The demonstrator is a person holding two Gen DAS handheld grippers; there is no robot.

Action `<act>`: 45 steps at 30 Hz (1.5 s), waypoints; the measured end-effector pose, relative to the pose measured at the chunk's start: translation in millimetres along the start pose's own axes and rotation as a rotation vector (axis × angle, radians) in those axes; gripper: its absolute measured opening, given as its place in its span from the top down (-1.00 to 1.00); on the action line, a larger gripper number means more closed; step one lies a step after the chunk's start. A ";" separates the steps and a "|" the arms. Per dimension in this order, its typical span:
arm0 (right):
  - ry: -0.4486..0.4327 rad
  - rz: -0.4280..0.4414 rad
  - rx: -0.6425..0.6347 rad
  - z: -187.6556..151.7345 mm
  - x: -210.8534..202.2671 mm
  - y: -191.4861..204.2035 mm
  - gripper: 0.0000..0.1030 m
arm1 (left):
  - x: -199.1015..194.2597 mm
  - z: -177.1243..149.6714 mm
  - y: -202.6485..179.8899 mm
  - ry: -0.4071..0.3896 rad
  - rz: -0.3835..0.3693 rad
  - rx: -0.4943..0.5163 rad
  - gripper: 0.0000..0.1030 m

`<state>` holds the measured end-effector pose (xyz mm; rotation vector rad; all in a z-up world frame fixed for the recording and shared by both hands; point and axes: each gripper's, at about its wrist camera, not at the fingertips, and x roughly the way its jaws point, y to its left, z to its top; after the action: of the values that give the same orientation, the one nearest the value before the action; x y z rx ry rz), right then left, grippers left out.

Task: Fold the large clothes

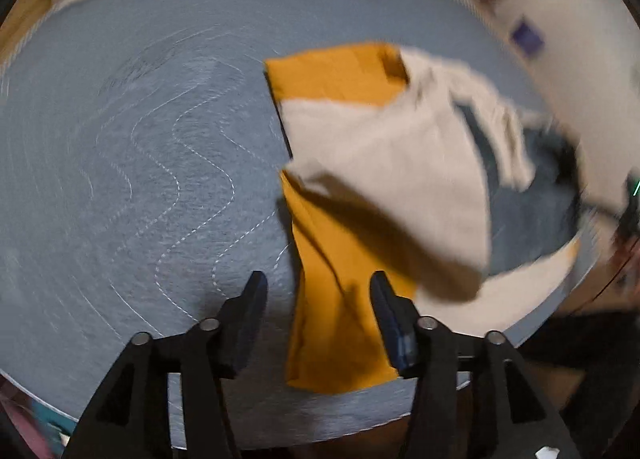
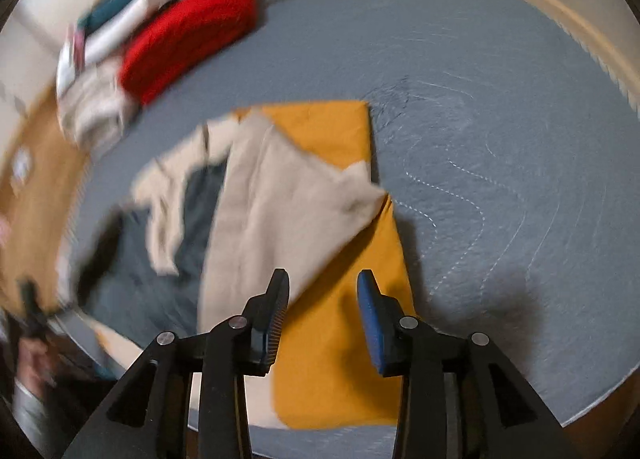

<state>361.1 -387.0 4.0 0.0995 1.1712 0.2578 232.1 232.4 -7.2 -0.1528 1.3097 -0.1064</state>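
Observation:
A two-tone garment, mustard yellow (image 1: 336, 319) and beige (image 1: 384, 163), lies partly folded on a grey quilted bed (image 1: 140, 139). A beige flap is laid over the yellow part (image 2: 340, 359), and a beige sleeve (image 2: 164, 219) trails to the side. My left gripper (image 1: 318, 281) hangs open just above the yellow strip near the bed's front edge, and nothing is pinched between its fingers. My right gripper (image 2: 324, 277) is also open above the yellow cloth, beside the edge of the beige flap (image 2: 280, 211). No cloth is held by either one.
A red knitted item (image 2: 188, 35) and a pale cloth pile (image 2: 96, 107) sit at the far side of the bed. A dark blue-grey cloth (image 2: 132, 271) lies under the sleeve. The bed's rim (image 2: 600, 399) runs close in front. Wavy stitching marks the bare quilt (image 1: 180, 187).

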 end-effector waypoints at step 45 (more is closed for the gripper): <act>-0.288 -0.046 0.276 77.6 21.7 -26.4 0.97 | 16.3 115.3 40.2 -0.252 0.029 -0.274 1.00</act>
<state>444.3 -402.7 9.1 0.3407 0.9155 0.0368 347.3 275.3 -0.8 -0.3690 1.0698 0.1154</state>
